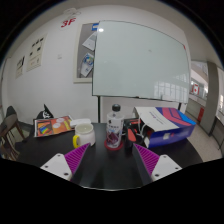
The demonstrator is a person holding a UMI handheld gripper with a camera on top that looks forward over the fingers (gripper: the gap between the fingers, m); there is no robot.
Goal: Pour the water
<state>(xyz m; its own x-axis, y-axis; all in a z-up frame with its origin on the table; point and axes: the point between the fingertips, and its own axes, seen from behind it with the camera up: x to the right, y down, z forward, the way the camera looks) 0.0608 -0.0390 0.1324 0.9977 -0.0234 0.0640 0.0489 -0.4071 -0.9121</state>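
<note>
A whiteboard [140, 58] hangs on the wall behind your dark surface [45, 148]. From the left: a yellow-lidded cup [84, 133], then a clear bottle [115, 128] just ahead of your tongs [110, 160], which stand apart, holding nothing.

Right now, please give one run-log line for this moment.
tongs: open | bottle: upright on table, just beyond tips | cup: beside bottle | pour: not begun

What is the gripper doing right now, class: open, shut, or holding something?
Gripper: open, holding nothing; the bottle stands on the table just ahead of its fingers, untouched.
</note>
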